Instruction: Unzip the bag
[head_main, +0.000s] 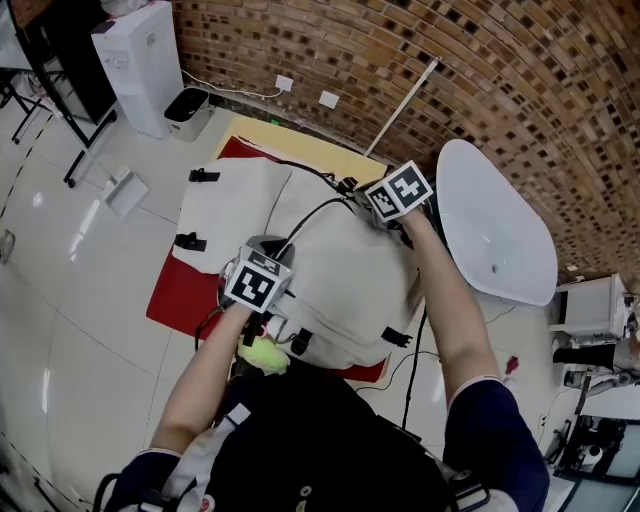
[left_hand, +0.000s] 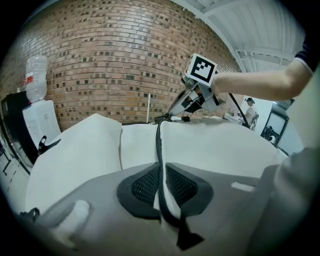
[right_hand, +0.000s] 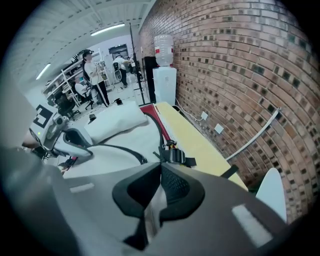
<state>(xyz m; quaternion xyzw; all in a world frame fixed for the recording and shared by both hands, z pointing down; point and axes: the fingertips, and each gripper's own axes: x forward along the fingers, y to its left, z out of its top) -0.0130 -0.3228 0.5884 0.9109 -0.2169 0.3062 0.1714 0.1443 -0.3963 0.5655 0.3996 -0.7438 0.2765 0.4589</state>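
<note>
Left gripper view: the bag (left_hand: 220, 145) is held, ready for unzipping.
Nearest, the left gripper (left_hand: 161, 175) pinches the black zip (left_hand: 158, 140). At the zip's far end, the right gripper (right_hand: 160, 172) is squeezed shut; next it probably must pull along. The bag is white and puffy, lying on a red mat (head_main: 178, 292).

Left claw (left_hand: 161, 186), right claw (right_hand: 159, 186) clamped

Bulky white bag (head_main: 330, 275) lies flat on red mat (head_main: 180, 295); black zip (left_hand: 159, 145) runs along top, black strap clips (head_main: 190, 241) at edge.
</note>
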